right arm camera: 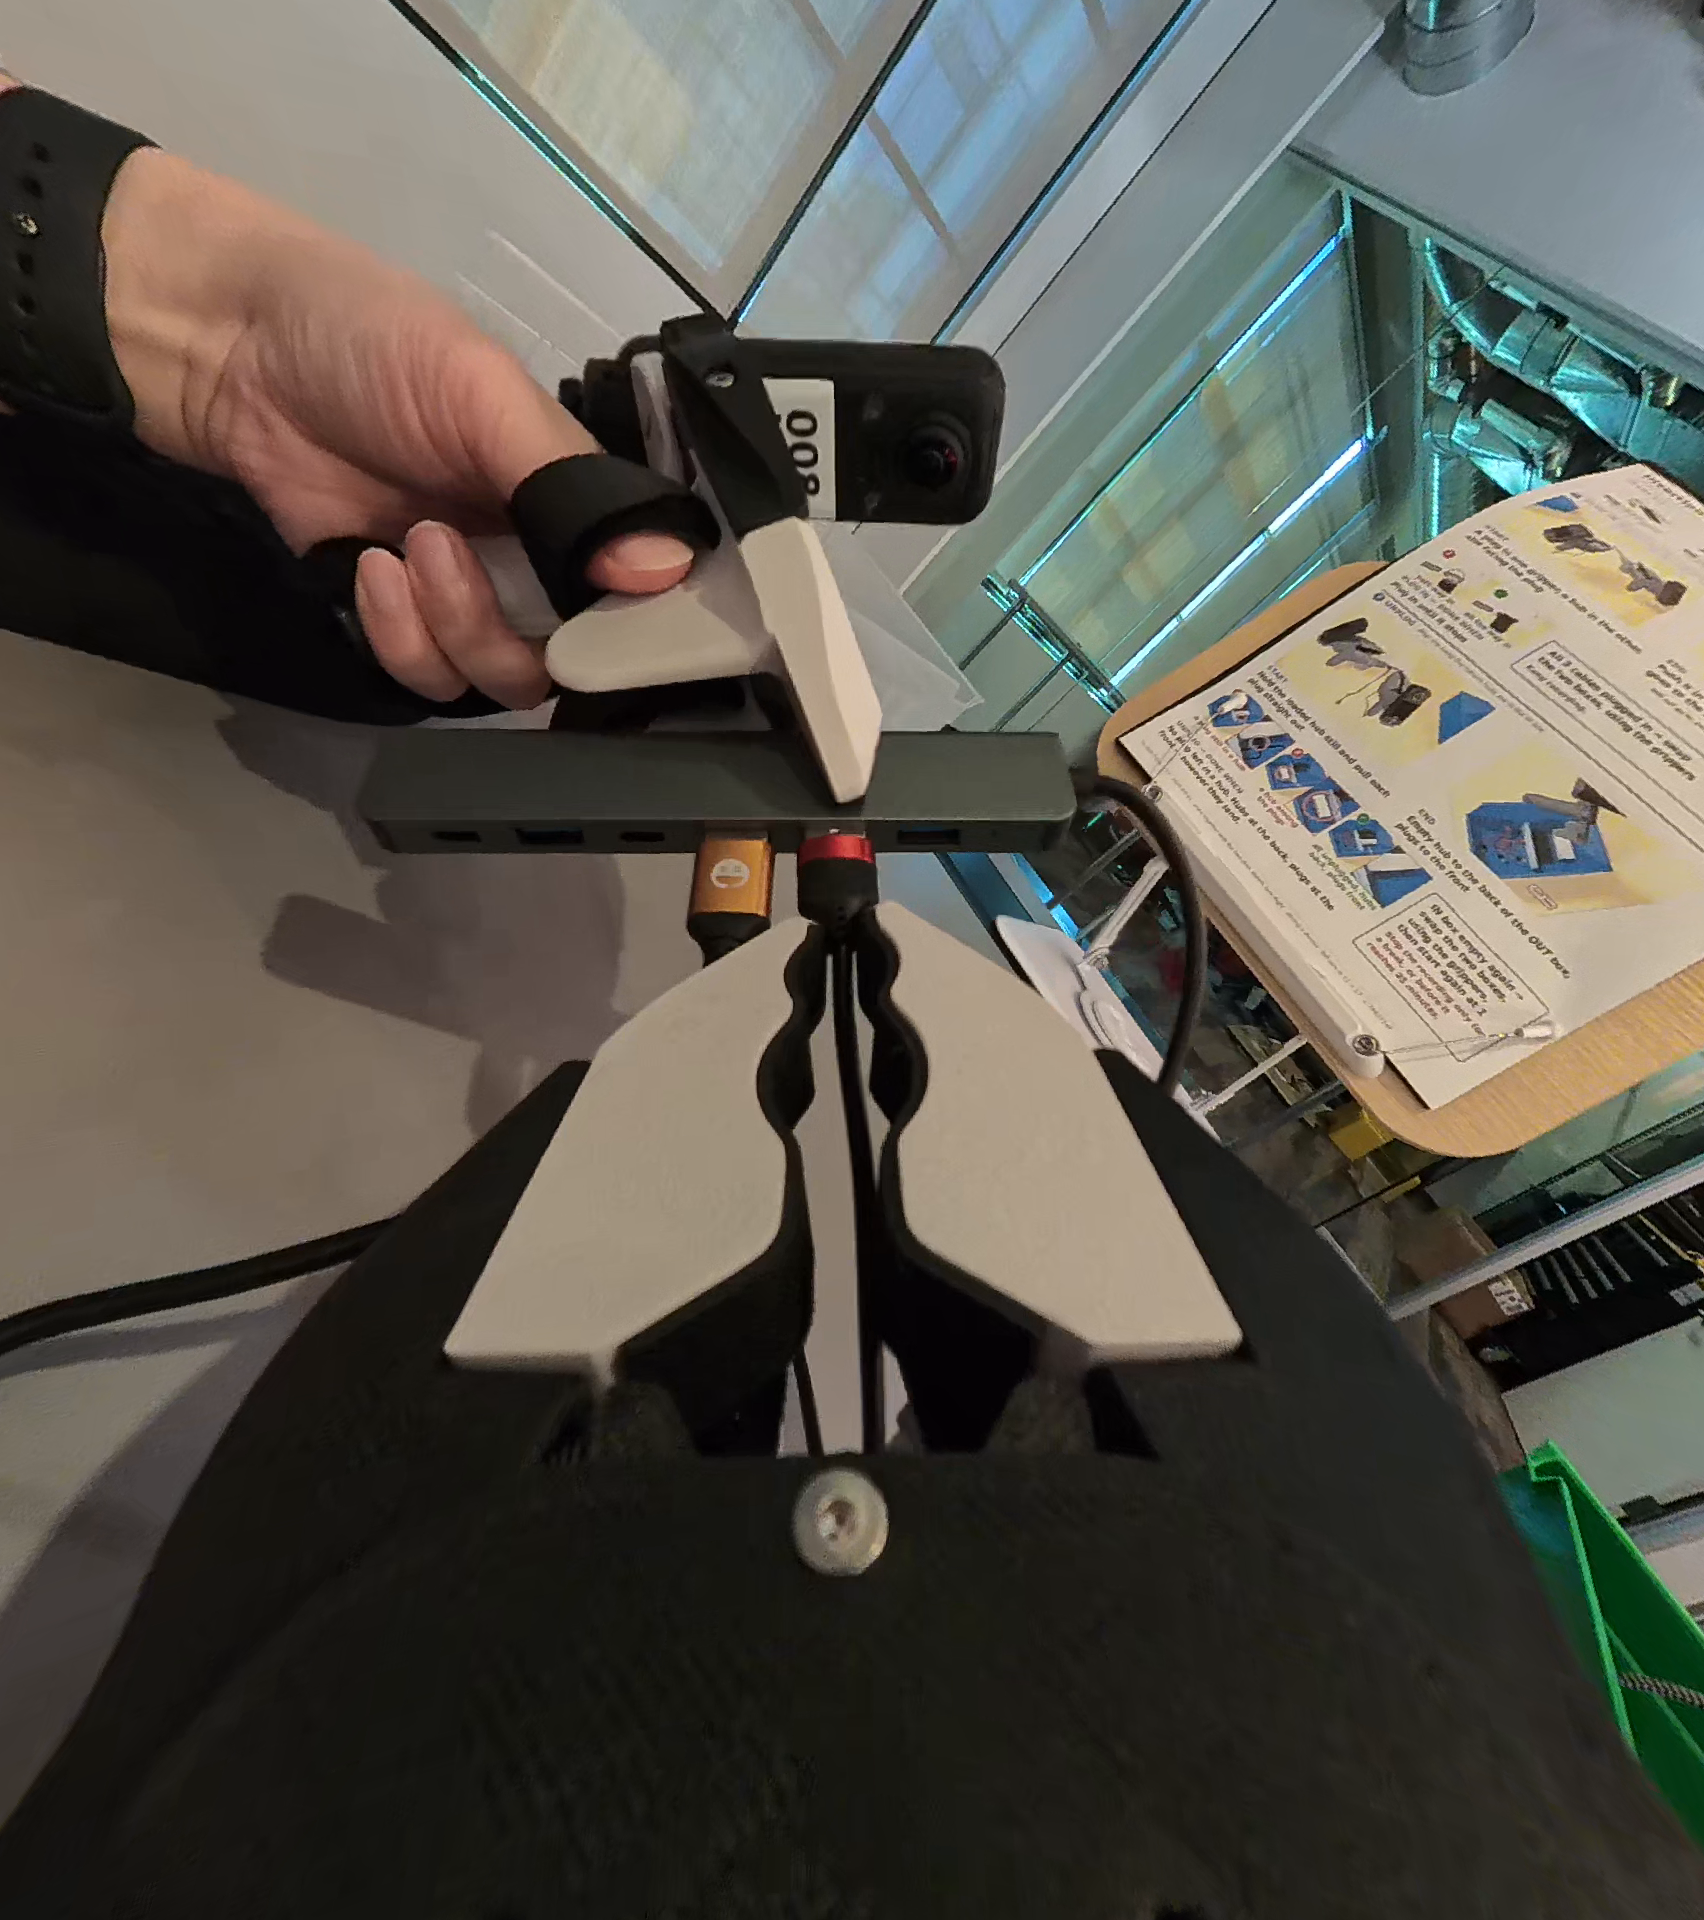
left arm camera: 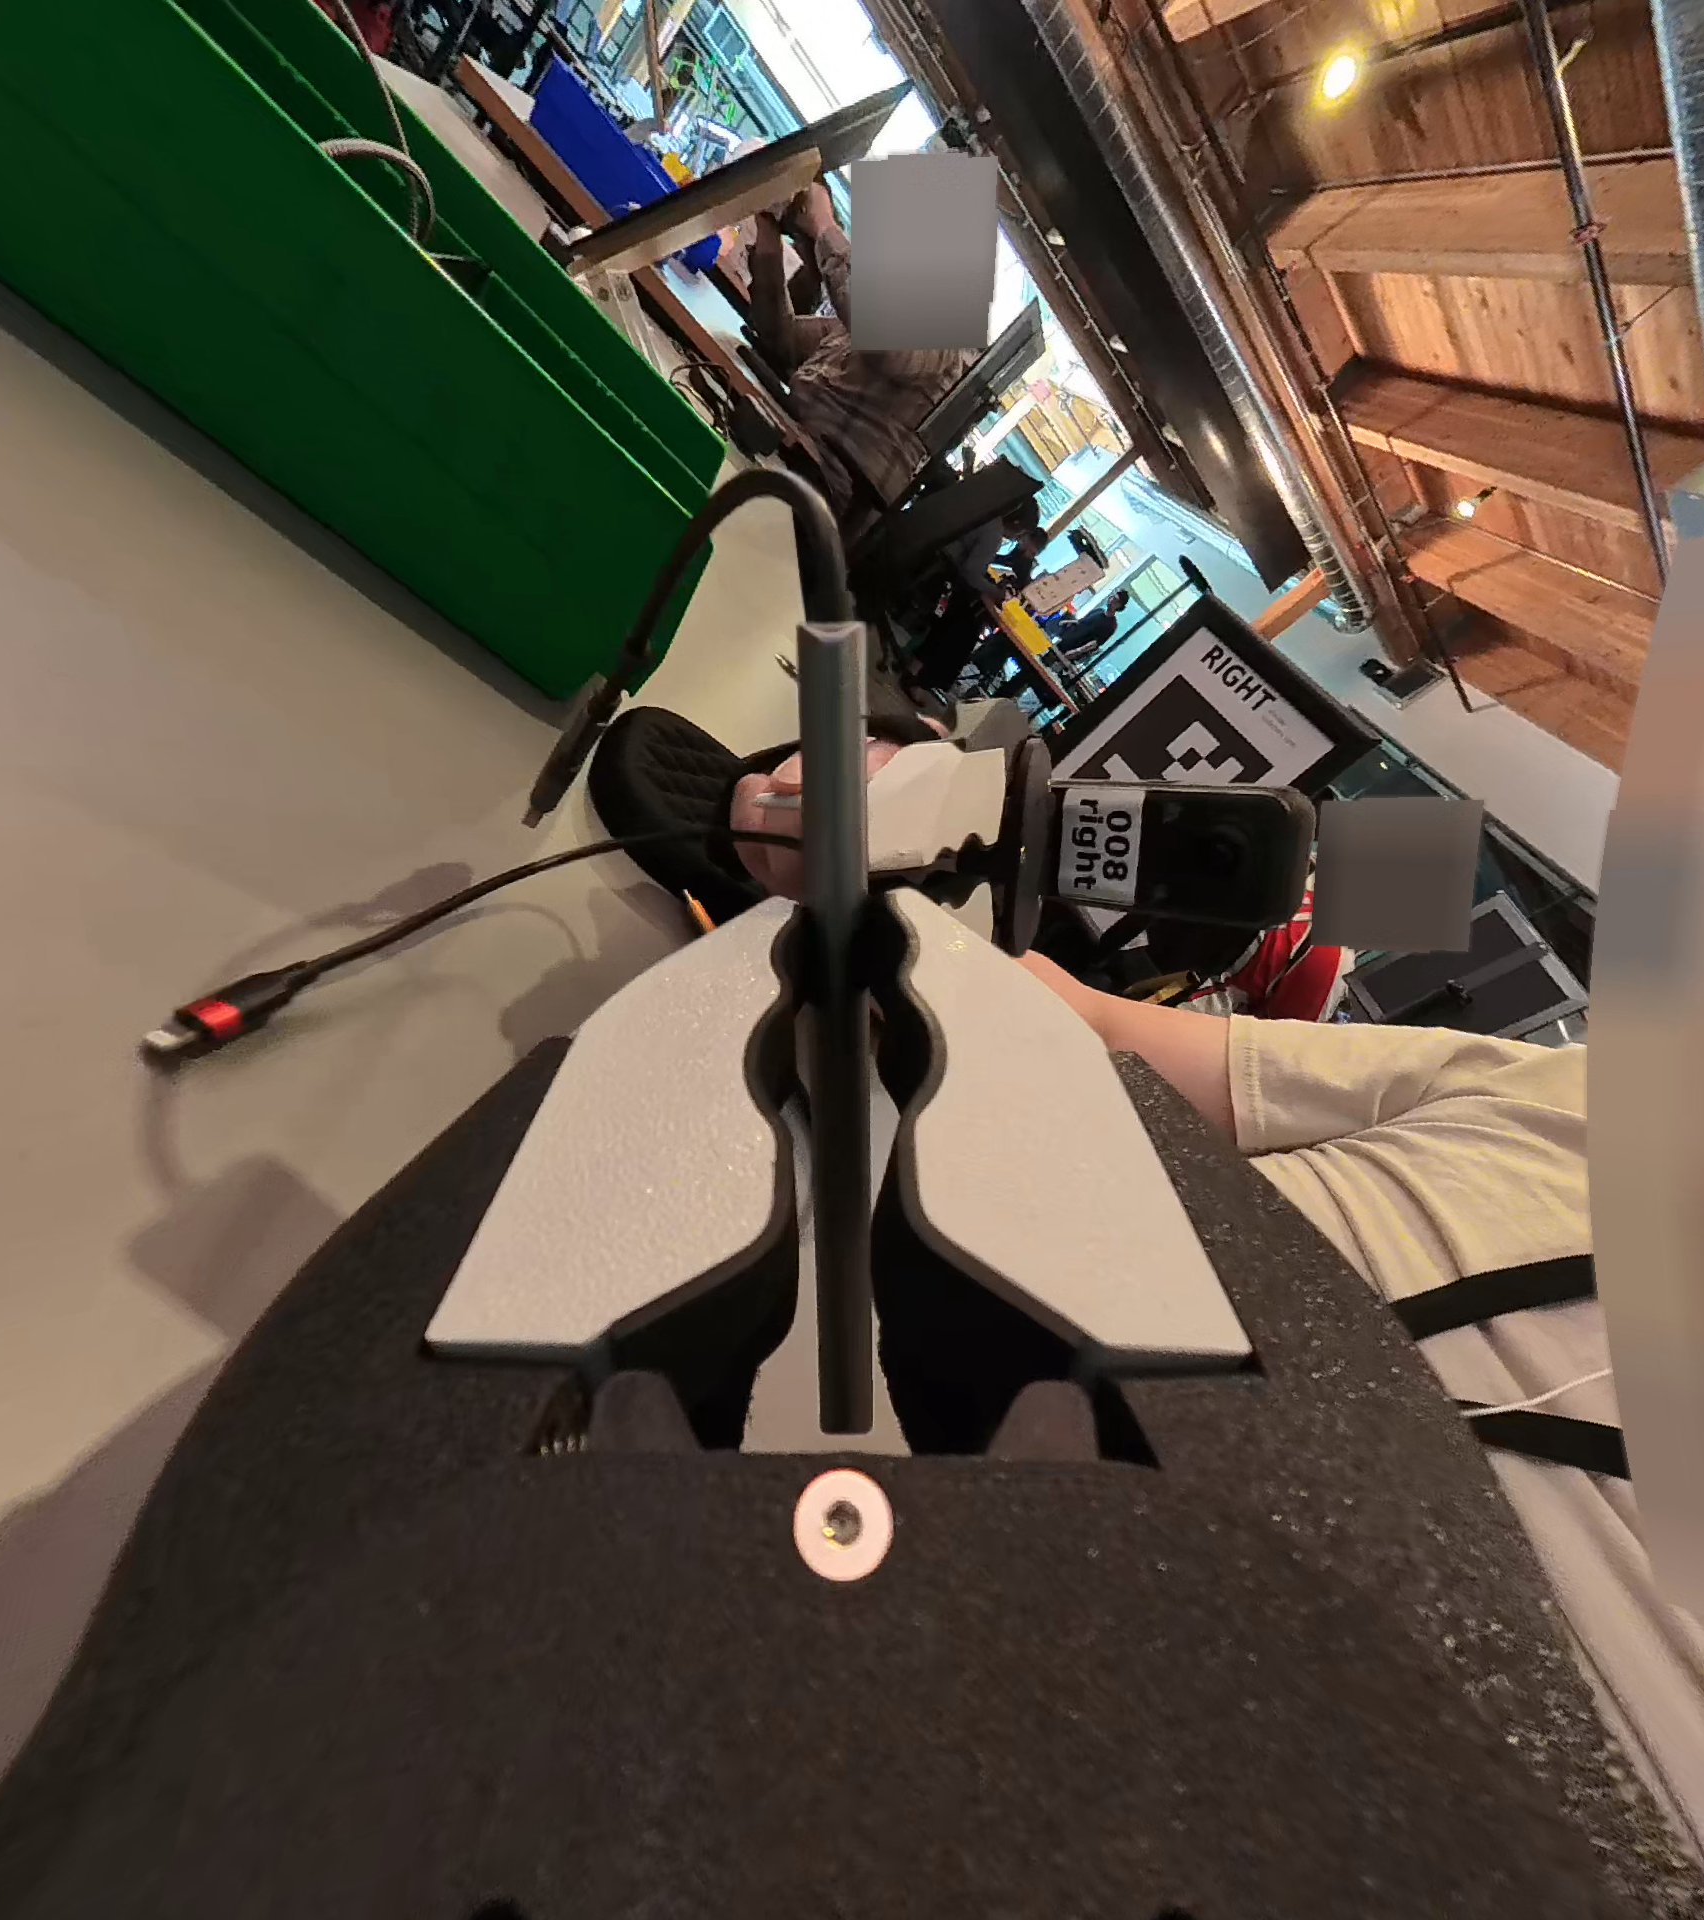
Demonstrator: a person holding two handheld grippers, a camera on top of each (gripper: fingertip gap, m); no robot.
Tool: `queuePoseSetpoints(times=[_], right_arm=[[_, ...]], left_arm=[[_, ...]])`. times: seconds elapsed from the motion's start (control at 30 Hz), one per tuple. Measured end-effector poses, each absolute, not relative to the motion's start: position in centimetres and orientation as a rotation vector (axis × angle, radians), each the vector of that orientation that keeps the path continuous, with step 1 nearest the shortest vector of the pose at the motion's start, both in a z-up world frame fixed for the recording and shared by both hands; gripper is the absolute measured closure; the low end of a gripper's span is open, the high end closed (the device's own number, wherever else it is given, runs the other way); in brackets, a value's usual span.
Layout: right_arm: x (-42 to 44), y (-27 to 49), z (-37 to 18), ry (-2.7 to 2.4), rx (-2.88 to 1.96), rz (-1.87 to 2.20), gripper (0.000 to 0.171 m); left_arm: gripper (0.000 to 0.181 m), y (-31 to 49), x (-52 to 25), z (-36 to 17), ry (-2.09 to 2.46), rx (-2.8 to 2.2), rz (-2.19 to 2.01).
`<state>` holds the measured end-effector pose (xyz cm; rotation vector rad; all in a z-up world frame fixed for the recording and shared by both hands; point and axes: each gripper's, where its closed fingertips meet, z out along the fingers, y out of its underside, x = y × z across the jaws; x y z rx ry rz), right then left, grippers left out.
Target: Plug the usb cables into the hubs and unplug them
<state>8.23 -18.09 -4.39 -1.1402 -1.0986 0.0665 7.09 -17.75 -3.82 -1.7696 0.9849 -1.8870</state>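
My left gripper (left arm camera: 832, 920) is shut on a slim dark grey hub (left arm camera: 832, 1039), seen edge-on and held above the table. In the right wrist view the hub (right arm camera: 536, 784) lies crosswise, with the left gripper's white fingers (right arm camera: 817, 665) clamped on it. A red-collared plug (right arm camera: 834, 868) and an orange plug (right arm camera: 732, 883) sit in its near-side ports. My right gripper (right arm camera: 835, 935) is shut on the thin black cable just behind the red-collared plug. The hub's own black lead (left arm camera: 786, 509) loops over to a hanging plug (left arm camera: 567, 748).
A loose red-and-black cable end (left arm camera: 209, 1023) lies on the pale table (left arm camera: 100, 727). A green bin (left arm camera: 308, 312) stands behind it and shows at lower right (right arm camera: 1658, 1683). An instruction sheet on a wooden board (right arm camera: 1450, 790) is at right. A thick black cable (right arm camera: 100, 1309) crosses the table. My left and right fingertips are right by each other.
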Motion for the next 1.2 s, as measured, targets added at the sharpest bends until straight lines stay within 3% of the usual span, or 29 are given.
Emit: queuePoseSetpoints(times=[1.2], right_arm=[[7.9, -18.3, -4.5, -1.119, -1.121, 0.05, 0.165]], left_arm=[[0.171, -18.3, 6.4, -4.5, 1.058, -1.806, -1.925]])
